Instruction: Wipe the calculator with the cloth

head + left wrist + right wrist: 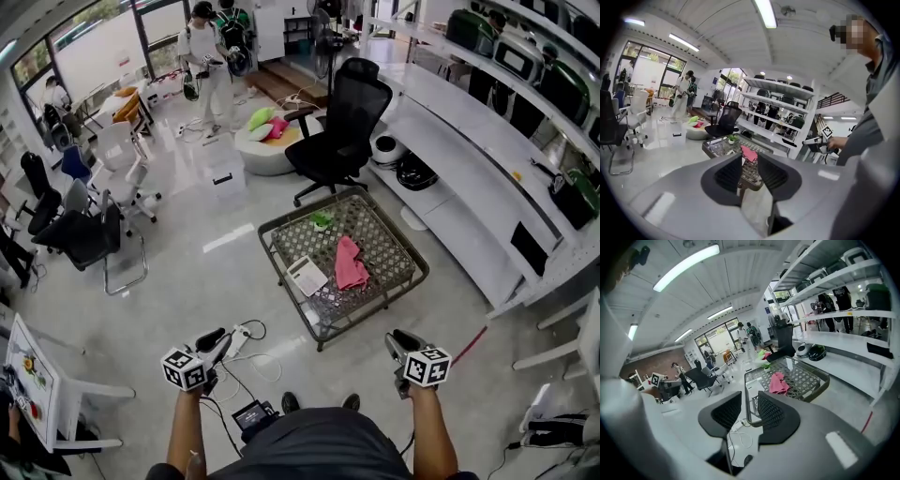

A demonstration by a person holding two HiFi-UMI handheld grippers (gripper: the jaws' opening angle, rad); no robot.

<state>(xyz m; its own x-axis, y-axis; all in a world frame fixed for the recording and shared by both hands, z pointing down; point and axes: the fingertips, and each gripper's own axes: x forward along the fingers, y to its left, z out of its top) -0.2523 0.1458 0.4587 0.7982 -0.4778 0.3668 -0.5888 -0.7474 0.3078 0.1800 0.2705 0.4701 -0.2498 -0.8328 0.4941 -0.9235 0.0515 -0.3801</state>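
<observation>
Pink cloth (351, 263) mid-frame: soft, light, prob. grab at bunched middle. L gripper (216, 339) & R gripper (401, 341) part-open, empty.

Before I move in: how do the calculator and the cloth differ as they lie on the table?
The calculator is white, the cloth pink. The calculator is a flat rectangle; the cloth lies crumpled in a loose heap. The calculator sits by the near left edge of the table, the cloth to its right, nearer the middle. Both rest on the same low lattice top.
</observation>
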